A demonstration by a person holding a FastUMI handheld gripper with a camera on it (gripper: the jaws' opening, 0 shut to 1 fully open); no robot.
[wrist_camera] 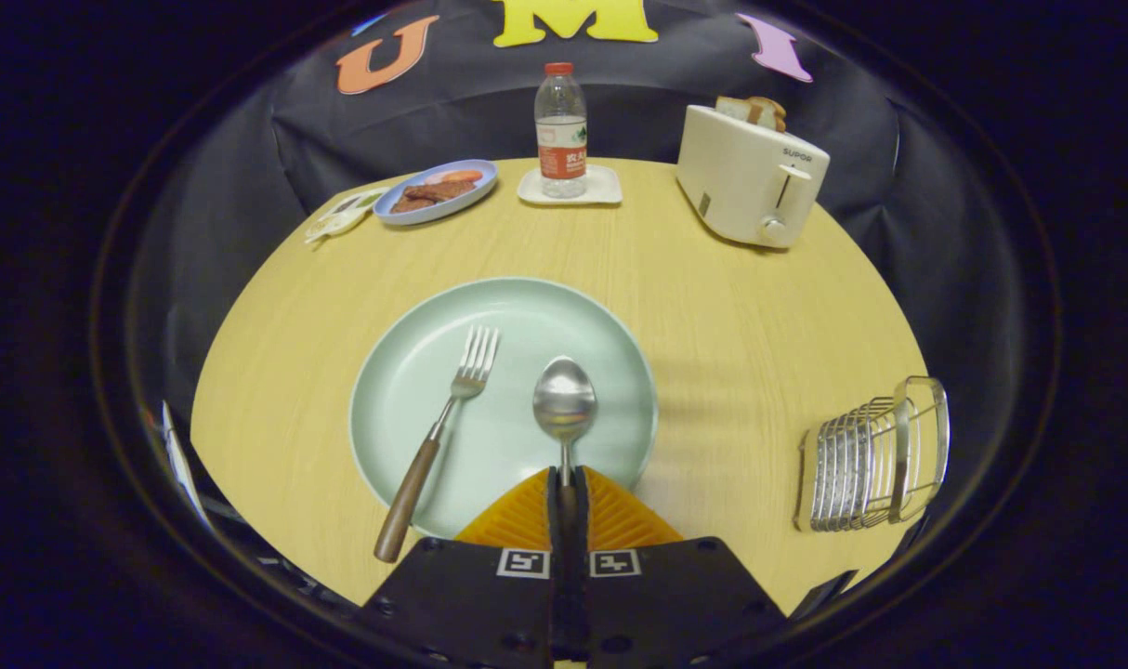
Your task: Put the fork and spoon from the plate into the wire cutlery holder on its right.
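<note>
The gripper (569,485) sits at the lower middle of the frame with its fingers closed tight on the handle of the spoon (564,401), whose bowl juts out just ahead of the fingertips over the pale green plate (406,362). The fork (439,441) lies on the plate to the left of the fingers, its wooden handle reaching past the rim. The wire cutlery holder (875,460) lies at the lower right on the wooden table (731,316), well apart from the plate.

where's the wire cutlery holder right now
In the gripper view, the wire cutlery holder sits on the wooden table, right of the pale green plate, nearer than the toaster.
</note>
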